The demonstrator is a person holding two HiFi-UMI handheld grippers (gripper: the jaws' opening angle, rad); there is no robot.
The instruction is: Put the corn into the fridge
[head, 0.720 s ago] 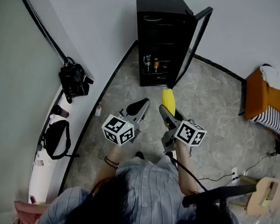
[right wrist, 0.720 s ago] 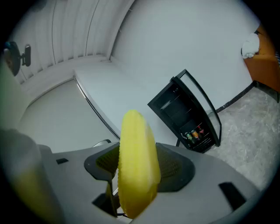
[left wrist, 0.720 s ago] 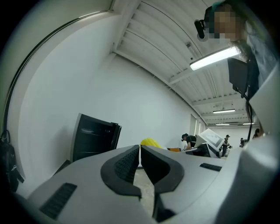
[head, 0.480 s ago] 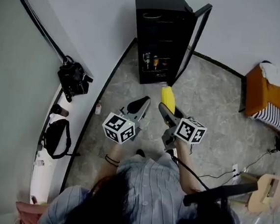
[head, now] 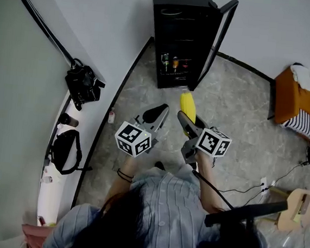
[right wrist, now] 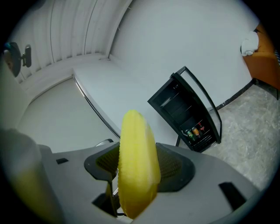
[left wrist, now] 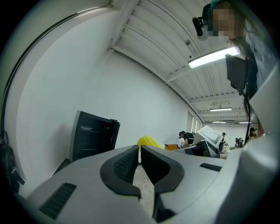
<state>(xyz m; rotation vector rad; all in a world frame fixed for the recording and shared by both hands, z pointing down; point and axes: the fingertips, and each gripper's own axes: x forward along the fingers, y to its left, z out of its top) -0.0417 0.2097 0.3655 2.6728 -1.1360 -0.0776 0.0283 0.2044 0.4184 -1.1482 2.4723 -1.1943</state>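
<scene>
While the fridge (head: 181, 36) is standing open, we are gripping the corn (head: 188, 104) short of it

As we are facing the black fridge, our right gripper (head: 188, 121) is clenching the yellow corn between its two dark pads. The pads are pressing on both sides of the cob, and its tip is reaching out past the jaw ends. The corn is hanging in the air above the stone-patterned floor (head: 232, 112), well apart from the fridge and between us and its open front. The glass door (head: 222, 34) is standing wide on the right side, and a few bottles (head: 174, 64) are sitting on a lower shelf inside. Our left gripper (head: 159, 111) is hovering just beside the right one, its jaws closed together and grasping nothing. On our left, a black bag (head: 83, 85) is lying at the top of a white ledge (head: 51, 181) that is following the curved wall. Far to the right, an orange seat (head: 293, 101) is standing against the wall.
</scene>
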